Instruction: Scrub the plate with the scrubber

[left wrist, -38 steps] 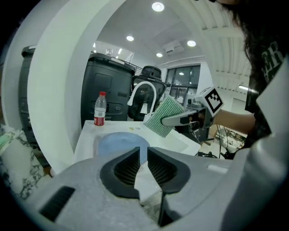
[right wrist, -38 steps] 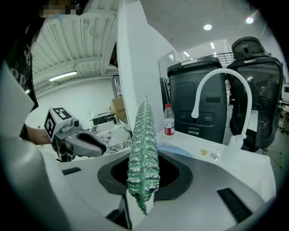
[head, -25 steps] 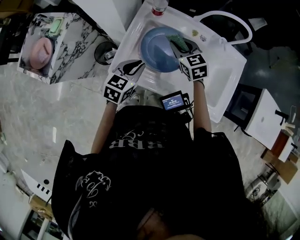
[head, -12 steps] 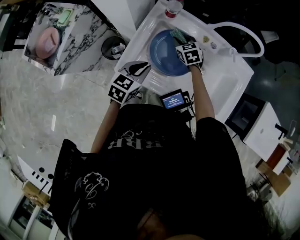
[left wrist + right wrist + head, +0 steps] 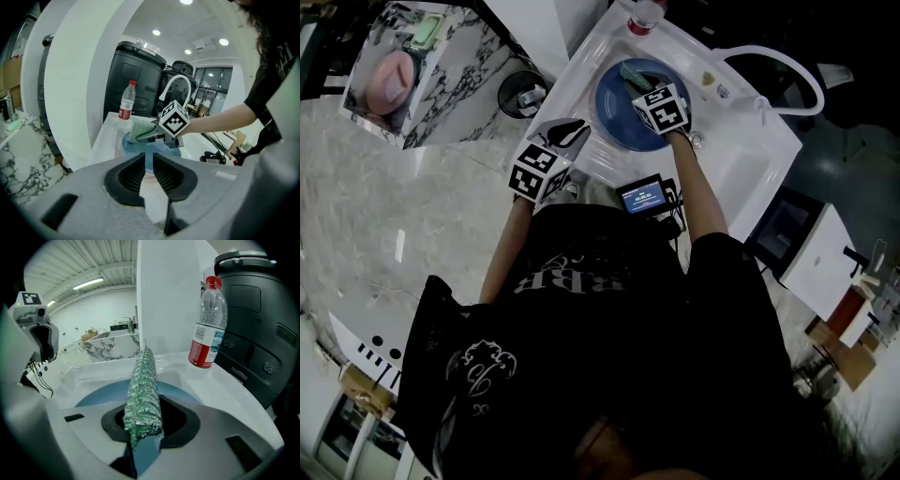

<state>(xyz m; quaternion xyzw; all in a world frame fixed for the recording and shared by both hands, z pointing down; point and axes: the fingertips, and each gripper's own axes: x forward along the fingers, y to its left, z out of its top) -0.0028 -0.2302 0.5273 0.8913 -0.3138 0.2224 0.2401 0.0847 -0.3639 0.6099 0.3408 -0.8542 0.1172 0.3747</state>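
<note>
Right hand-held gripper (image 5: 637,82) is clamped on the green scrubber (image 5: 143,394), held over the blue plate (image 5: 617,114), which lies in the white sink (image 5: 741,161). Left hand-held gripper (image 5: 149,174) is at the sink's near rim, jaws a narrow gap apart and empty.

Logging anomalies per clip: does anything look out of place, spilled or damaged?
Nothing stands out: the plate sits in the sink, the right gripper holds the scrubber over it, the bottle stands upright on the rim.

Blue plate (image 5: 623,103) in sink, green scrubber (image 5: 143,392) upright
</note>
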